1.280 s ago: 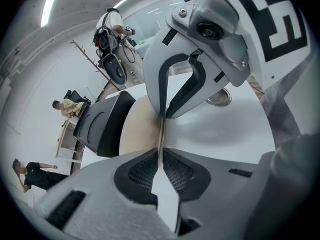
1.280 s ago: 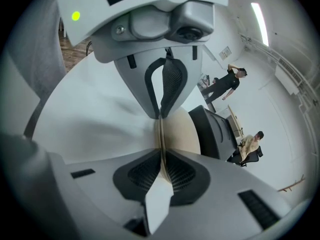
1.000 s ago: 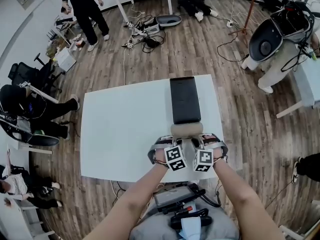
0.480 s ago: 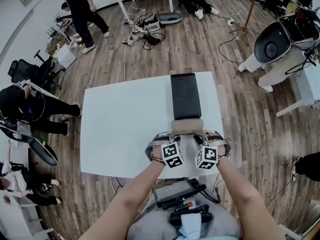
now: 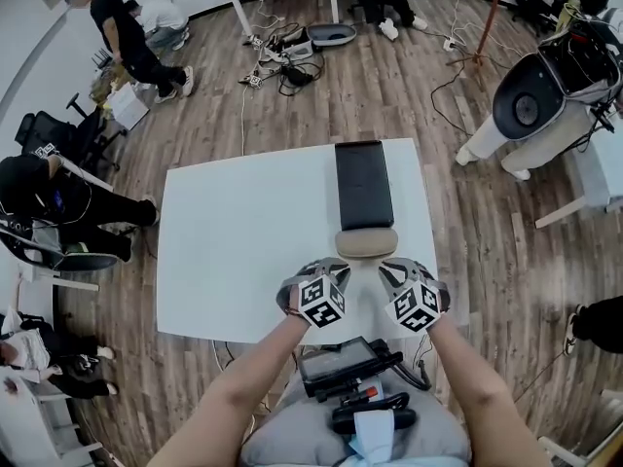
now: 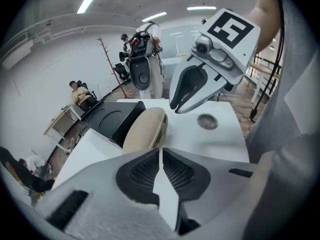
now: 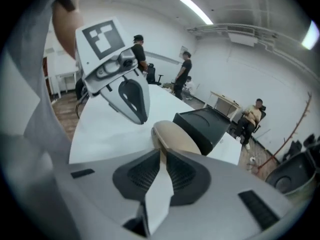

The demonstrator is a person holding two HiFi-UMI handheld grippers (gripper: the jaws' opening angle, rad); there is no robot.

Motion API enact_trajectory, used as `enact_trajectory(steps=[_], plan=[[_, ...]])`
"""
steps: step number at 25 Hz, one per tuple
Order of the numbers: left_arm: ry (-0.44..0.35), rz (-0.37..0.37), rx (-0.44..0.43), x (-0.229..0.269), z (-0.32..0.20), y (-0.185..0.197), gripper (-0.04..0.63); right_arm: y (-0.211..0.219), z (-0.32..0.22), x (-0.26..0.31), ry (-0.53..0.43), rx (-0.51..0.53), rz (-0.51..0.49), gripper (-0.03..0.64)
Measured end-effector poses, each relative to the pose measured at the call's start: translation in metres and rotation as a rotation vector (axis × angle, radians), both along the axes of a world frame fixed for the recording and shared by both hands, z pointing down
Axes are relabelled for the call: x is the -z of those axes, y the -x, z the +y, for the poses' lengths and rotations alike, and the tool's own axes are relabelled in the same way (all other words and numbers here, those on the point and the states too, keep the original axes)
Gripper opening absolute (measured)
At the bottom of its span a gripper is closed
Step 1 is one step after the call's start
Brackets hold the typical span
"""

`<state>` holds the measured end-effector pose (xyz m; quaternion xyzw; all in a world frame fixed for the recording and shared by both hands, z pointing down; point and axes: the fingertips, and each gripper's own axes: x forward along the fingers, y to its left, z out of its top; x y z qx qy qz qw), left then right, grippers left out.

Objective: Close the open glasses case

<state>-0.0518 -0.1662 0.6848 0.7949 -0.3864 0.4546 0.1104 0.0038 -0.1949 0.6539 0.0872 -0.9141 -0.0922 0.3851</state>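
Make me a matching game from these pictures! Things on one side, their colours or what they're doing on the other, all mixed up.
Things:
1. glasses case
2. long box
3. table
4. left gripper

Matches:
A. white
B. shut, nothing in it
C. beige
D. black

Pairs: 1-C, 2-D, 3-A, 4-B

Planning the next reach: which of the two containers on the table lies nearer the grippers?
The beige rounded case, not the long black box beyond it.
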Motion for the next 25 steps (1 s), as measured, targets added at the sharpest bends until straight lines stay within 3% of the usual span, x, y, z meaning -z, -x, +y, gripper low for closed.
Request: enact_trajectory(steps=[5,11,19,25], plan=[[0.009,0.377,0.153,0.034,0.002,-0.012,0.033,0.0,0.009,0.025,0.279,-0.162,-0.23,0.043],[-0.035,0.684,0.196,0.07,0.022,-0.015,0.032,0.007,0.039,0.055,0.53,-0.192,-0.455,0.043],[-0.109,0.853,0.051,0.114,0.056,-0.023,0.034,0.016,0.088,0.091,0.662,-0.06,-0.556,0.043],[-0.039,0.889,0.014,0.119,0.086,-0.022,0.034,0.014,0.117,0.104,0.73,-0.04,-0.575,0.043]])
